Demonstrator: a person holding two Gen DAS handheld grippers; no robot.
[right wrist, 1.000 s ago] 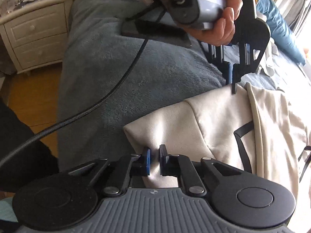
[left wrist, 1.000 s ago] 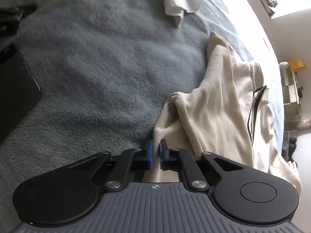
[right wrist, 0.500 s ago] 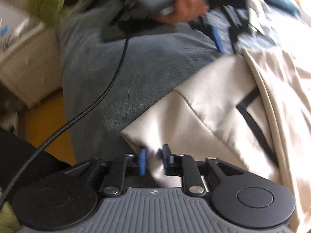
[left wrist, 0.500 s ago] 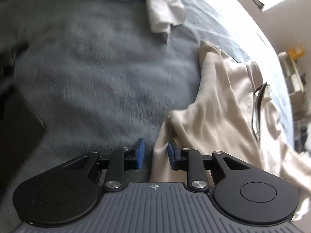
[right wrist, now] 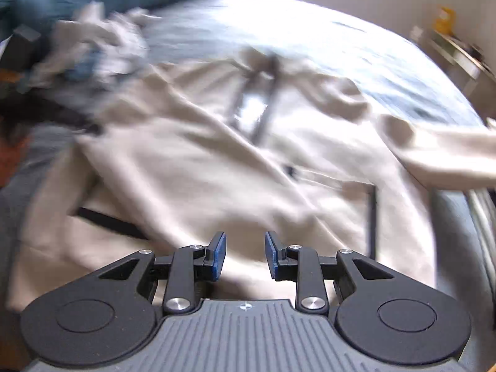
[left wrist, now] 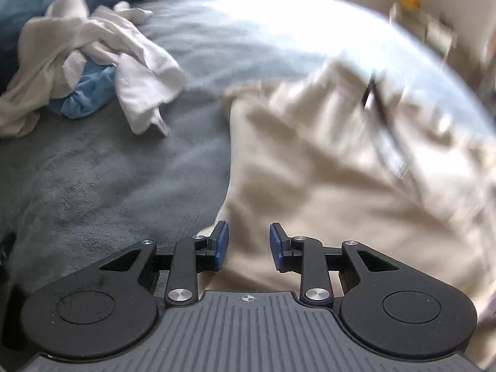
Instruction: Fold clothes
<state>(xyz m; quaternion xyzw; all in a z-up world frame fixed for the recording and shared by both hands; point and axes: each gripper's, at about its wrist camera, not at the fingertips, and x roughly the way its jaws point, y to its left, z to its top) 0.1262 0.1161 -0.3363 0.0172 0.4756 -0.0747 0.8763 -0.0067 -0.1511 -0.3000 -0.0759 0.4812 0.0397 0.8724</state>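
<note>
Beige garment (left wrist: pixel 325 186) edge beside bare grey blanket (left wrist: pixel 108 186)

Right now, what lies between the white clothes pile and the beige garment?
Only bare grey blanket separates the white clothes pile from the beige garment, seen in the left wrist view.

No words, numbers or brand names can be read in either view. The only mark is a small crosshair symbol on each gripper's grey ribbed housing, at six o'clock; the rest is blurred.
</note>
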